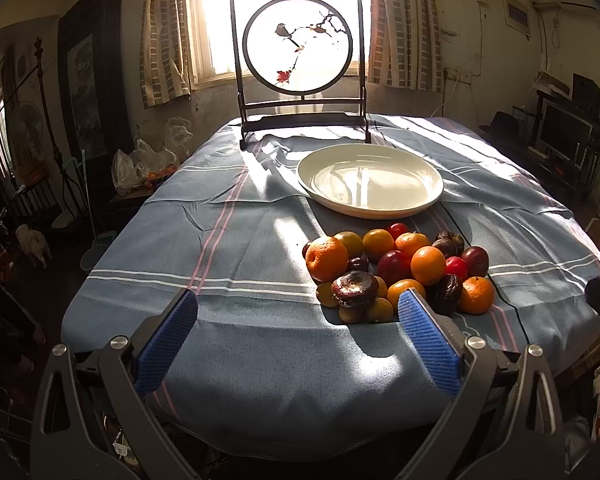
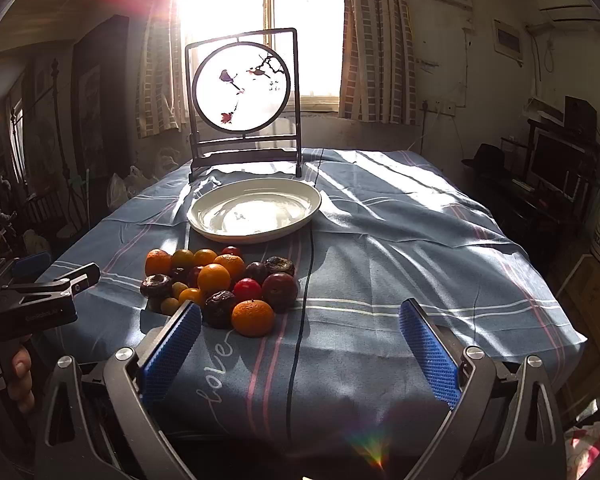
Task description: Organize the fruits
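Left wrist view: a pile of fruit (image 1: 400,272) lay on the blue striped tablecloth (image 1: 228,248), toward the near edge of the table. The pile comprised oranges, small red and yellow fruits, dark plums and wrinkled dark brown fruits, all touching one another. A large orange (image 1: 327,259) sat at the pile's left side; a mandarin (image 1: 476,295) sat at its right front. Just beyond the pile stood a white plate (image 1: 370,180), with nothing on it and apart from the fruit. Behind the plate, a framed round screen (image 1: 300,40) painted with a bird on a branch stood upright before the sunlit window.

The left gripper (image 1: 298,312) was released, its blue pads spread wide above the cloth, the right pad overlapping the pile's front edge in view. The right gripper (image 2: 300,320) was likewise spread wide and held nothing, with the pile ahead to its left. A hand (image 2: 18,376) gripped the left gripper's handle.
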A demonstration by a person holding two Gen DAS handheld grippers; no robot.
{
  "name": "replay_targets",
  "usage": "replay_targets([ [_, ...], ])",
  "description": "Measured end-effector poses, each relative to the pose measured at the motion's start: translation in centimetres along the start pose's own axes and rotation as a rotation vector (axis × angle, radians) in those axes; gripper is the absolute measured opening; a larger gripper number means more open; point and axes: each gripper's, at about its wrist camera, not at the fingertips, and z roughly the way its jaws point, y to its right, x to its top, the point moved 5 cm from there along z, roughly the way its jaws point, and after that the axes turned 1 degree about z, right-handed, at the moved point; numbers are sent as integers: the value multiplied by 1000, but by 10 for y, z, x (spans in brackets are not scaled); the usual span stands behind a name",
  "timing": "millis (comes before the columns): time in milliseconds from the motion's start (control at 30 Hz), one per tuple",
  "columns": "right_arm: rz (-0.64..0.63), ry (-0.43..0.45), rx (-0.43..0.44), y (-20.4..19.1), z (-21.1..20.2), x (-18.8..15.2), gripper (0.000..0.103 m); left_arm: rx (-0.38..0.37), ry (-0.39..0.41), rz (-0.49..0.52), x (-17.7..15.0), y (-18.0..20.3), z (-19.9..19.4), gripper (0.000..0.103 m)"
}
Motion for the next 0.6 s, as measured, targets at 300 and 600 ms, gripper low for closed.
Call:
replay_targets([
  [300, -2, 1, -1, -1, 1, -1, 99, -2, -4, 1, -3, -1, 1, 98],
  [600, -2, 2, -1, -2, 2, -1, 99, -1, -4, 1, -3, -1, 1, 98],
])
